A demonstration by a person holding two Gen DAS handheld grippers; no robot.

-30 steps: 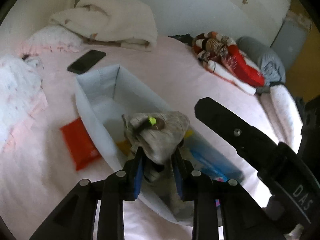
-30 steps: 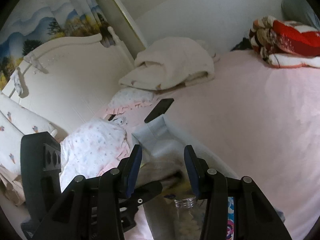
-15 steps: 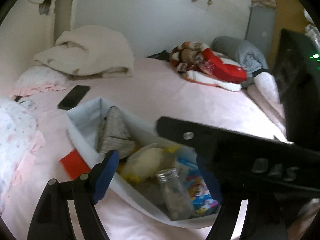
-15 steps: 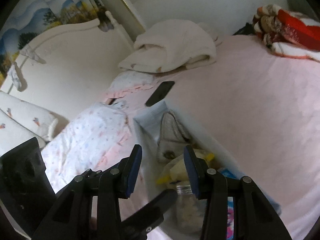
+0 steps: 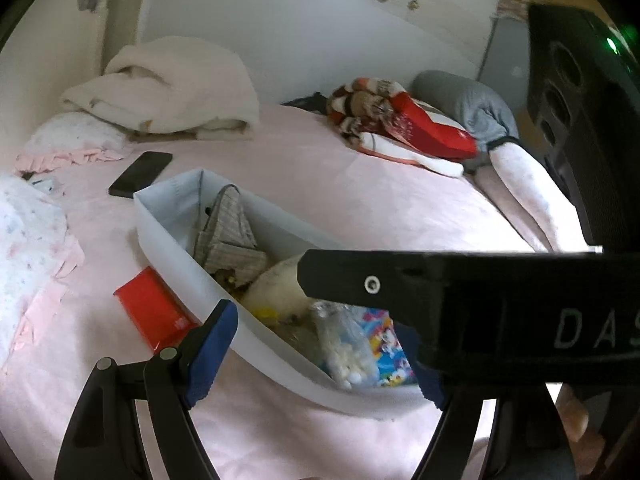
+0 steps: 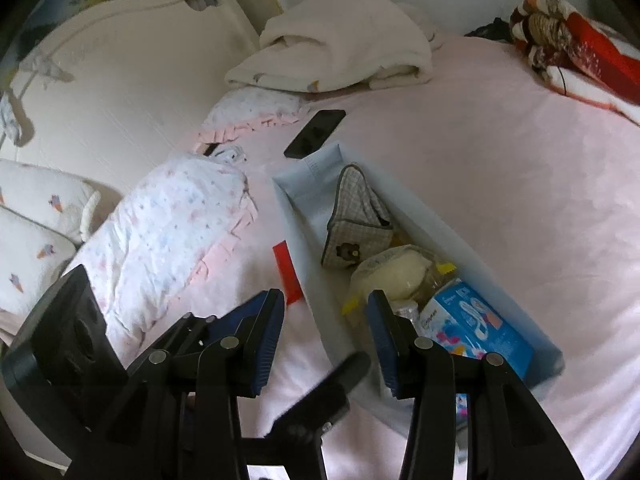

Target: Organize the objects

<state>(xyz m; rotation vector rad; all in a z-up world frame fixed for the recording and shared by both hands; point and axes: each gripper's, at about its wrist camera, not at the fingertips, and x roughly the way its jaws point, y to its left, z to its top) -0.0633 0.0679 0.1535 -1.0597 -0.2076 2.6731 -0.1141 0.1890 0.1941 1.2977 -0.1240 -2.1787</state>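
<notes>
A long pale-blue fabric bin (image 5: 168, 236) lies on the pink bed; it also shows in the right wrist view (image 6: 296, 216). In it are a checked cloth pouch (image 5: 230, 240) (image 6: 356, 224), a pale yellow packet (image 6: 392, 272), a clear bag of white bits (image 5: 348, 344) and a blue cartoon pack (image 6: 476, 320). A red packet (image 5: 154, 308) (image 6: 286, 268) lies on the bed left of the bin. My left gripper (image 5: 320, 352) is open and empty above the bin's near end. My right gripper (image 6: 326, 336) is open and empty over the bin's near left wall.
A black phone (image 5: 140, 174) (image 6: 316, 132) lies beyond the bin's far end. A folded cream blanket (image 5: 168, 88), a floral pillow (image 6: 172, 224), a red patterned blanket (image 5: 400, 120) and a grey pillow (image 5: 468, 108) ring the bed. The right gripper's body (image 5: 480, 300) crosses the left wrist view.
My left gripper was shut on the checked pouch; it has opened and pulled back, and the pouch now rests in the bin's far part. The right gripper has stayed open.
</notes>
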